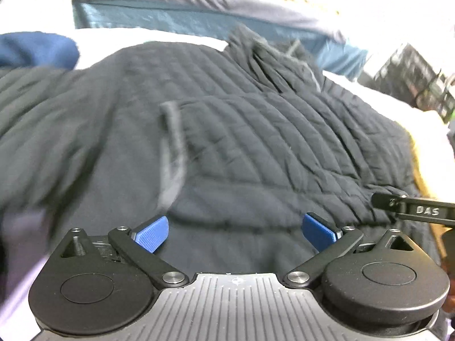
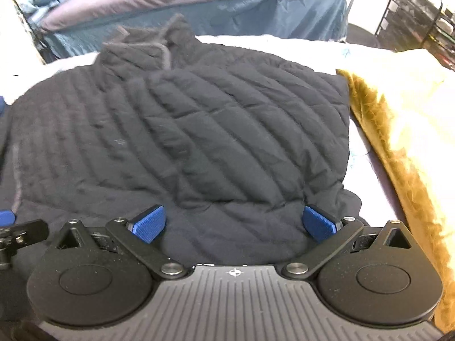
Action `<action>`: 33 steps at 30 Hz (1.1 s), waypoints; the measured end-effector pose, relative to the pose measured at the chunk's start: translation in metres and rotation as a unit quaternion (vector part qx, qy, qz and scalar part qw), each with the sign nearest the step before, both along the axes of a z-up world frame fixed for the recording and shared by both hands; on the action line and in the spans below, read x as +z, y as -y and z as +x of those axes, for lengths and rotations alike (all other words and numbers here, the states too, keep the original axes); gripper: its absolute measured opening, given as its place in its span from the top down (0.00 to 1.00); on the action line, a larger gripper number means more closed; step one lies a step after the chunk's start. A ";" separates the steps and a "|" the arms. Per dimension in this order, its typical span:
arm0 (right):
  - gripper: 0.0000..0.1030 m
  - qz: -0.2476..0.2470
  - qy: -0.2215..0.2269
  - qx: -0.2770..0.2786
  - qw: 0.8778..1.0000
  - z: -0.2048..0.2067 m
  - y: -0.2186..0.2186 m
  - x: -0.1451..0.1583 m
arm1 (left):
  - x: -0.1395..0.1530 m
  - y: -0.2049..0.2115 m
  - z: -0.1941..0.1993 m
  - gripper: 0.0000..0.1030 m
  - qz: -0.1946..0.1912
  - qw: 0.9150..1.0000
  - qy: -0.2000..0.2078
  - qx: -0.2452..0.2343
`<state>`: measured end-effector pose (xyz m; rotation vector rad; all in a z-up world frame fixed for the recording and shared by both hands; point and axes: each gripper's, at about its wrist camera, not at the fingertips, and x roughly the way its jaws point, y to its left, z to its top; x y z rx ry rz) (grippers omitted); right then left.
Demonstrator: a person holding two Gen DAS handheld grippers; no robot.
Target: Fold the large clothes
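Note:
A large black quilted jacket (image 1: 241,130) lies spread on a white bed surface (image 1: 159,35), its collar at the far end. It also shows in the right wrist view (image 2: 199,130). My left gripper (image 1: 236,234) is open and empty, its blue pads (image 1: 152,234) wide apart just above the jacket's near hem. My right gripper (image 2: 234,224) is open and empty over the hem's right part. The right gripper's finger also shows at the right edge of the left wrist view (image 1: 412,209).
A golden-brown furry blanket (image 2: 398,147) lies along the jacket's right side. A blue cloth (image 1: 34,48) sits at the far left. Behind stands another bed with blue and purple covers (image 2: 199,2). A black wire rack (image 2: 421,8) is at the far right.

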<state>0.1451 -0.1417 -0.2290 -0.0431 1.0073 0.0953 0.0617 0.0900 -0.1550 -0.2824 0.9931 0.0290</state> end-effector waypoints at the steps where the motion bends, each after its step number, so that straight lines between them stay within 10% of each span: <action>1: 0.00 0.004 0.000 0.004 1.000 -0.007 -0.001 0.002 | 0.004 -0.009 -0.019 0.00 -0.008 1.000 0.008 0.011; 9: 0.01 0.022 -0.034 0.030 0.999 -0.064 -0.001 -0.001 | 0.040 -0.086 -0.128 0.00 -0.006 0.986 0.044 0.163; 17: 0.01 0.025 -0.042 0.025 0.999 -0.076 -0.012 0.006 | 0.055 -0.148 -0.157 0.00 -0.162 0.929 0.118 0.311; 22: 0.01 0.023 -0.026 0.032 0.999 -0.084 -0.021 0.014 | 0.044 -0.170 -0.144 0.00 -0.177 0.905 0.103 0.372; 28: 0.01 0.012 -0.018 0.031 0.999 -0.094 -0.017 0.015 | 0.048 -0.180 -0.135 0.06 -0.155 0.907 0.107 0.376; 33: 0.01 0.019 -0.016 0.000 1.000 -0.095 0.002 0.015 | 0.071 -0.170 -0.102 0.35 -0.096 0.935 0.119 0.321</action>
